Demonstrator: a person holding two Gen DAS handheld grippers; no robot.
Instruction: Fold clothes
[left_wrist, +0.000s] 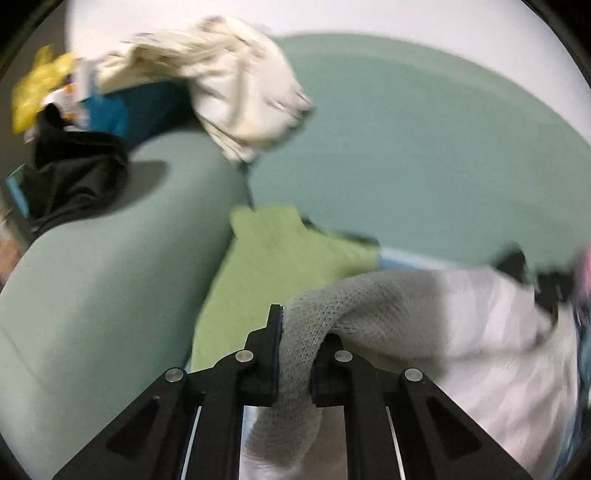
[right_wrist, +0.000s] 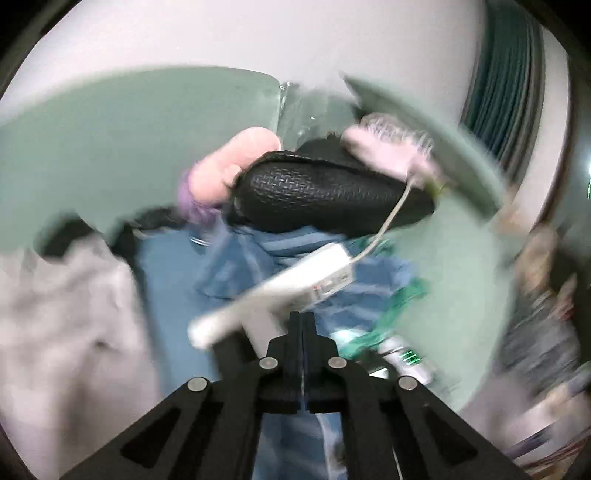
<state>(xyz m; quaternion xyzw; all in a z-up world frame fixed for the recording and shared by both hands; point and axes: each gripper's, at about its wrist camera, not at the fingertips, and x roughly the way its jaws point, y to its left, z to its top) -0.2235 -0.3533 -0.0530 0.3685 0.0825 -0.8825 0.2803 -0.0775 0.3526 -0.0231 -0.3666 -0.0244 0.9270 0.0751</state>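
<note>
- Our left gripper (left_wrist: 295, 354) clamps a grey knit garment (left_wrist: 369, 314); the cloth bunches between the jaws and spreads off to their right.
- A green cloth (left_wrist: 273, 266) lies just ahead, on a sofa (left_wrist: 110, 277).
- Our right gripper (right_wrist: 302, 332) has its jaws together, nothing visible between; blue clothes (right_wrist: 236, 273) lie ahead.

Setting: a home living area. Indicators: a sage-green upholstered sofa (left_wrist: 110, 258) with a rounded armrest stands against a plain white wall (left_wrist: 369, 18). Loose laundry lies across it: a cream garment (left_wrist: 236, 92), a black garment (left_wrist: 74, 173), a green cloth (left_wrist: 273, 258), a grey knit (left_wrist: 406, 306). A white power strip (right_wrist: 288, 291) with cable rests on blue fabric (right_wrist: 177, 280).
</note>
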